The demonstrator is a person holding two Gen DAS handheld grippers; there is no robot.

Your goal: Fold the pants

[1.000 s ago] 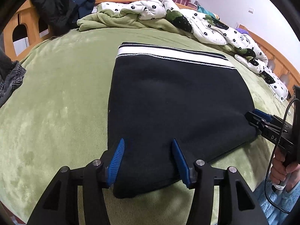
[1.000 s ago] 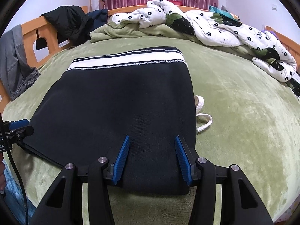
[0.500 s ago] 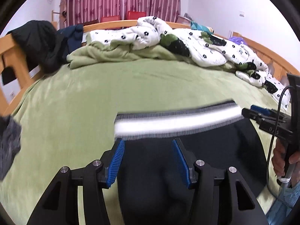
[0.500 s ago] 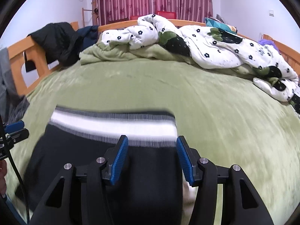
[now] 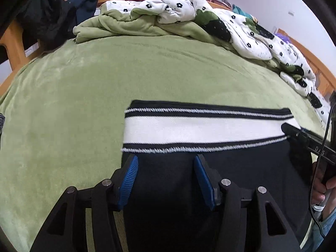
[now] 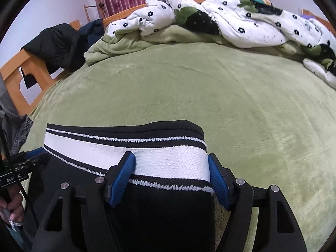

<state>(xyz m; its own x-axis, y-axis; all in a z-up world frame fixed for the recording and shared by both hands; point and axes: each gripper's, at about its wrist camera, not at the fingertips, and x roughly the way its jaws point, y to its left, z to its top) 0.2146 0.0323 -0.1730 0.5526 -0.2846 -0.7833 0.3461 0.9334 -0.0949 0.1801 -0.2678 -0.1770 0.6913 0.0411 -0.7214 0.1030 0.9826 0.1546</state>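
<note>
Black pants (image 5: 241, 172) with a white, black-edged waistband (image 5: 199, 128) lie folded on the green bed. My left gripper (image 5: 165, 159) is over their left side, just short of the waistband. Black cloth fills the gap between its blue pads, and its jaws are opening slightly. My right gripper (image 6: 170, 156) straddles the right end of the waistband (image 6: 88, 149). Its jaws are opening, with cloth between them and the right pad at the pants' (image 6: 168, 214) edge. Each gripper also shows in the other's view, the right gripper (image 5: 298, 134) and the left gripper (image 6: 31, 157).
A green blanket (image 5: 84, 105) covers the bed beyond the waistband. A white flowered quilt (image 6: 241, 21) is heaped along the far side. Dark jackets (image 6: 56, 44) hang on the wooden bed frame at the left, with a grey garment (image 6: 12, 130) below them. A person's hand (image 5: 321, 189) holds the right gripper.
Both grippers have moved forward from the pants' near edge to the waistband, with black cloth between their fingers. The right jaws have spread wider.
</note>
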